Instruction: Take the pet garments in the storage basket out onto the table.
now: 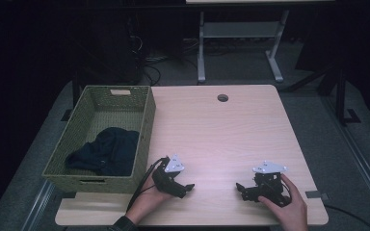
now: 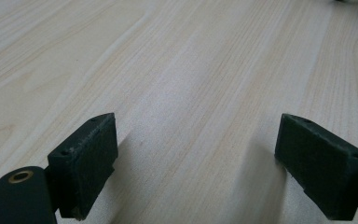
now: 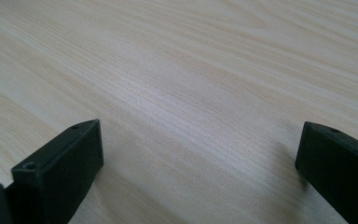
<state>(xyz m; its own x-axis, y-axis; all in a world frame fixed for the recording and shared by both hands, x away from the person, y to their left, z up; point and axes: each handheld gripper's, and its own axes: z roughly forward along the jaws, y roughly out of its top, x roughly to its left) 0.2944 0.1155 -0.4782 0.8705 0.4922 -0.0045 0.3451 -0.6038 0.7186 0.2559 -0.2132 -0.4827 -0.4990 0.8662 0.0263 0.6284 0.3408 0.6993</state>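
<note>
Both hands sit right at the near edge of the table (image 1: 231, 120), each one holding a gripper low over the bare wood. Going left to right: over at the far left there's a green woven basket (image 1: 144, 126) sitting on the table's left side, with a dark cloth (image 1: 107, 150) bunched up inside it, toward its near end. Just beside the basket's near right corner is the left gripper (image 1: 188, 188), jaws pointing to the right. In the left gripper view (image 2: 196, 163) its jaws are spread wide, nothing between them but wood grain. Further right, well apart from it, the right gripper (image 1: 241, 188) points back toward the left one. Same deal in the right gripper view (image 3: 198, 168): jaws released, wide gap, just tabletop.
</note>
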